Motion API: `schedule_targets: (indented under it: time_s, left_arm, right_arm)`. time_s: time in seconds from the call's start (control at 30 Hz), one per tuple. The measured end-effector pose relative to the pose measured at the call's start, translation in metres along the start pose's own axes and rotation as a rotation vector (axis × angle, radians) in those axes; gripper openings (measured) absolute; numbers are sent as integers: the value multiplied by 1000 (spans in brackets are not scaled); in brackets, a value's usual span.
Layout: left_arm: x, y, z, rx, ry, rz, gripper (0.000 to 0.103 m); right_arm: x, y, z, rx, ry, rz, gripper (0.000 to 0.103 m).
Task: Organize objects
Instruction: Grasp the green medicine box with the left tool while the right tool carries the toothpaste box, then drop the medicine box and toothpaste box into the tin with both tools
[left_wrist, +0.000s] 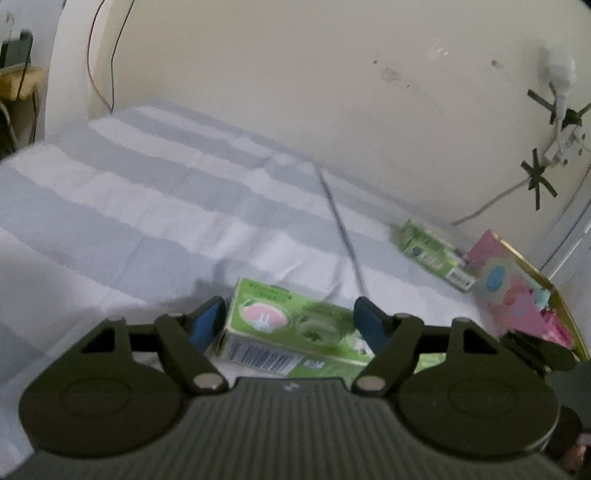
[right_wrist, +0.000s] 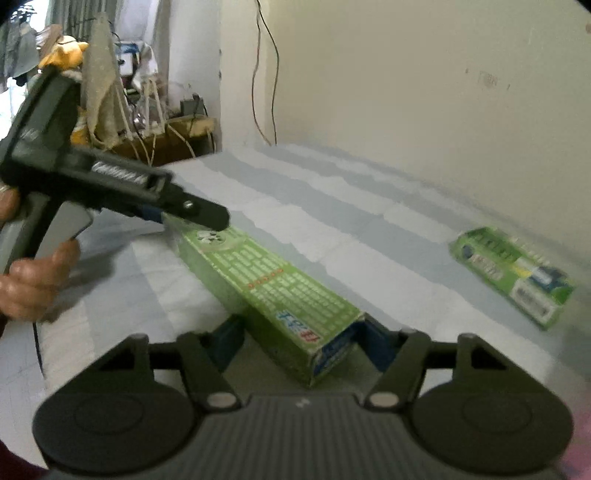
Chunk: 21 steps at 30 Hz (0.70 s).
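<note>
Long green box (right_wrist: 273, 295) lower centre on striped bed (right_wrist: 369, 229), print blurred, unreadable. Left hand-held gripper (left_wrist: 291, 326) and right hand-held gripper (right_wrist: 303, 345) straddle its ends; grip unclear.

Print on the far green box (right_wrist: 513, 275) is blurred, unreadable — pink box (left_wrist: 517, 291) partly hidden behind dark gripper body.

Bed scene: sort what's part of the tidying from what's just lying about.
Job:
long green box, with the left gripper and right gripper at its opposite ends
smaller green box
pink box

Lying about:
wall cables
cluttered side table
striped sheet
</note>
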<state>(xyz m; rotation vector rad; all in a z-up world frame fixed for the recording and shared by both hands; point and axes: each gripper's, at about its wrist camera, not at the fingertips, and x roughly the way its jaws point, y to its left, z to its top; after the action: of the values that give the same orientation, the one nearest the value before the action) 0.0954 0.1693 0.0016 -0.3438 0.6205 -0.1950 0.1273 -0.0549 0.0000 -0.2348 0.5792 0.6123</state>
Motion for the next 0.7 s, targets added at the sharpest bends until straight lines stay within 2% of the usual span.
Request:
schedule_targets:
  time_s: [0.07, 0.17, 0.27, 0.43, 0.53, 0.7]
  left_arm:
    - [-6, -19, 7, 19, -18, -48, 74]
    - [-11, -70, 22, 93, -70, -132, 74]
    - [-2, -122, 32, 168, -82, -217, 74]
    - [38, -223, 32, 304, -42, -324, 74]
    - [72, -276, 27, 340, 2, -373, 75]
    - [121, -347, 21, 371, 59, -404, 75]
  right_arm:
    - [-26, -1, -2, -11, -51, -39, 63]
    - [-65, -18, -5, 16, -110, -112, 63]
    - [-108, -41, -12, 47, -165, -211, 63]
    - [-176, -83, -40, 102, -210, -406, 63]
    - [-206, -106, -61, 126, -213, -519, 63]
    - [-224, -164, -85, 167, -167, -604, 63]
